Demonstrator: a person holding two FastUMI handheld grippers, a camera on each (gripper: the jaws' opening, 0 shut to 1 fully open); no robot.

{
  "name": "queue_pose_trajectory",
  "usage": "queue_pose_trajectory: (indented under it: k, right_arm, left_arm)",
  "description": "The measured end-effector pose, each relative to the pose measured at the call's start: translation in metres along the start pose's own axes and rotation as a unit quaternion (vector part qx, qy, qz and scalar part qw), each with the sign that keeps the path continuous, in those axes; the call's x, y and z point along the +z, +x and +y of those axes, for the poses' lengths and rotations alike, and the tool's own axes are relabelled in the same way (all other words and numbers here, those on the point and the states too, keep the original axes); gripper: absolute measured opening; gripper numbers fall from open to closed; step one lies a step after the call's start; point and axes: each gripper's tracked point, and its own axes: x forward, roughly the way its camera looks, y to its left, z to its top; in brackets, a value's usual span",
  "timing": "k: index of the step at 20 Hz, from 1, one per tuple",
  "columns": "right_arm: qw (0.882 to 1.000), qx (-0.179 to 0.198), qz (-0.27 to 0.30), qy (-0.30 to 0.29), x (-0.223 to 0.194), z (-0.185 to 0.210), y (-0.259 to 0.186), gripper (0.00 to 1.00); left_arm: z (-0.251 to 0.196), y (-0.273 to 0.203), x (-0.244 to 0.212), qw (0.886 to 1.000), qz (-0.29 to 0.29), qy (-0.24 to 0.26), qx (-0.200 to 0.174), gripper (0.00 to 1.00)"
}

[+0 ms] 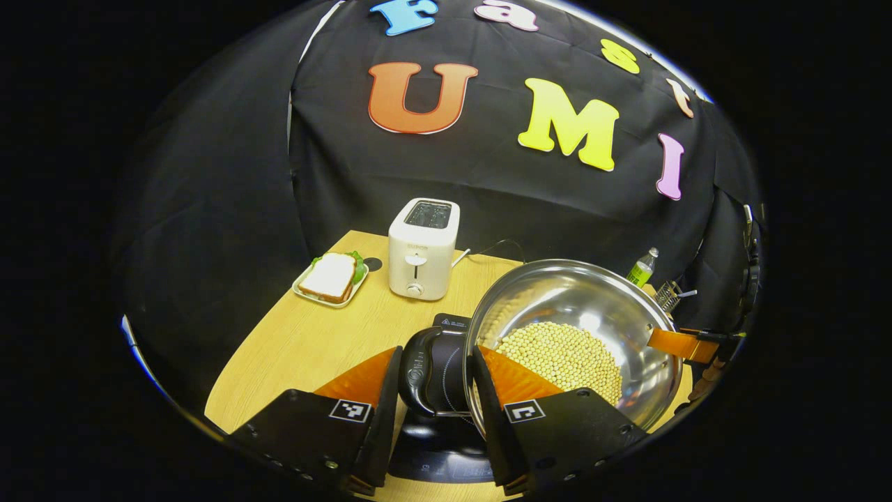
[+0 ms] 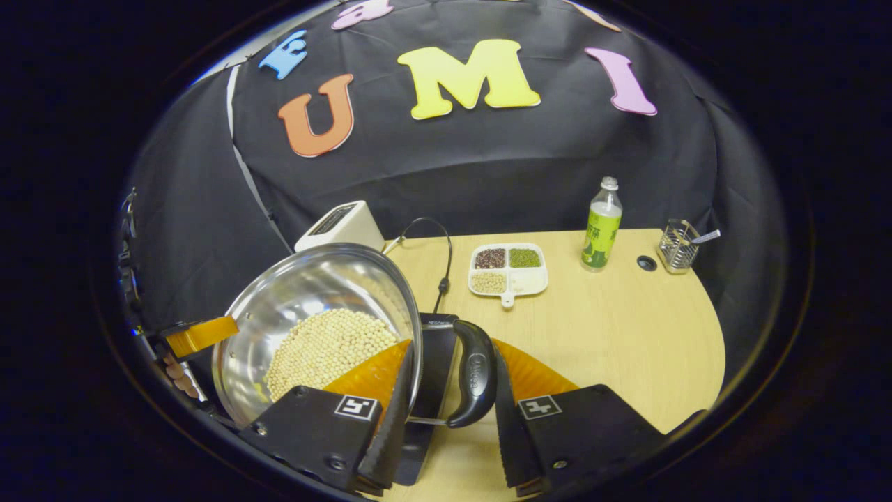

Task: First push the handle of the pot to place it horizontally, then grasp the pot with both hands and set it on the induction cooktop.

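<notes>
Your left gripper [image 1: 432, 411] jaws pinching one pot [image 1: 578, 328] handle [image 1: 418, 373] at lower centre, your right gripper [image 2: 449, 425] jaws clamping the opposite handle [image 2: 474, 380], pot above the cooktop [image 1: 446, 453].

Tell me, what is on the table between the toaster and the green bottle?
In the right gripper view, a divided dish of beans and a black cord lie between the toaster and the bottle.

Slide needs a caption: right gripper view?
Right gripper straddles the pot handle; pot of soybeans above cooktop.
</notes>
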Motion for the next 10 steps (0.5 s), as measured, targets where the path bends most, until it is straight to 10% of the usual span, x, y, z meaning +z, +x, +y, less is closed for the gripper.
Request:
queue_pose_trajectory:
  k: [10]
  right_arm:
    - [1.0, -0.016, 0.006, -0.007, -0.013, 0.001, 0.048, 0.59]
  left_arm:
    - [0.008, 0.041, -0.015, 1.0, 0.02, -0.014, -0.01, 0.54]
